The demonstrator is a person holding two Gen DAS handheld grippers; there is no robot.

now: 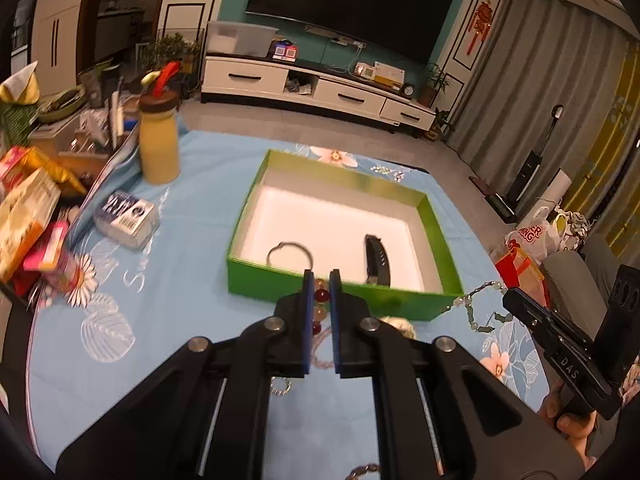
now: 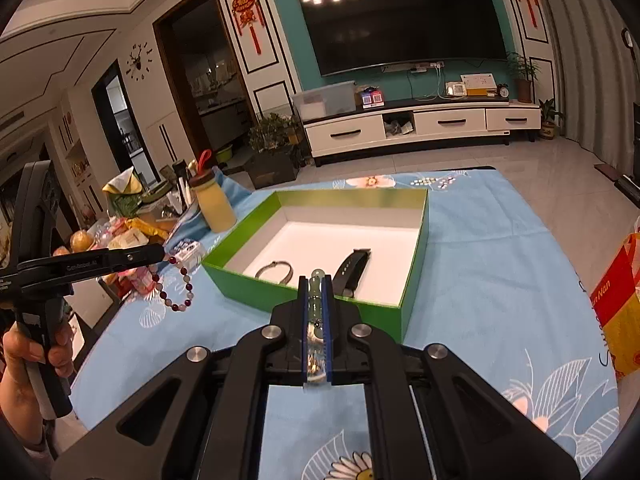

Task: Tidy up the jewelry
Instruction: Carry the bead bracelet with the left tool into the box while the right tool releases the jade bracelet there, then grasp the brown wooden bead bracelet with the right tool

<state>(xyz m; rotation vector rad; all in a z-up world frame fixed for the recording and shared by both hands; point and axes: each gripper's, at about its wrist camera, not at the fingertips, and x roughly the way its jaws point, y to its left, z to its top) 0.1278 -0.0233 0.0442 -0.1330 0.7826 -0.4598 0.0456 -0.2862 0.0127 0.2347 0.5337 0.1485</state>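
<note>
Right now both grippers are hovering just short of the near wall of the green box [image 2: 308, 296], each carrying a strand. The left gripper [image 1: 321, 276] is pinching a red-and-pale bead bracelet [image 2: 176, 284] between narrowly set jaws; in the right wrist view the loop is dangling below the tips, off to the left of the box's near-left corner and above the blue floral cloth [image 2: 500, 264] covering the surface. The right gripper [image 2: 315, 280] is squeezing a pale green bead strand [image 2: 316, 300] whose long axis is running along the fingers, pointing straight at the box; in the left view its tail is hanging off the tips beside the near-right corner. Inside, a thin metal bangle [image 2: 275, 270] is lying near-left and a black band watch [image 2: 354, 266] near-right, its length pointing away from the cameras. The right gripper looks more squarely lined up, with the open white floor lying forward over the wall. Clutter and a yellow bottle [image 1: 158, 148] are crowding the left edge; a TV [image 2: 404, 16] and white cabinet are standing across the tiled room.
</note>
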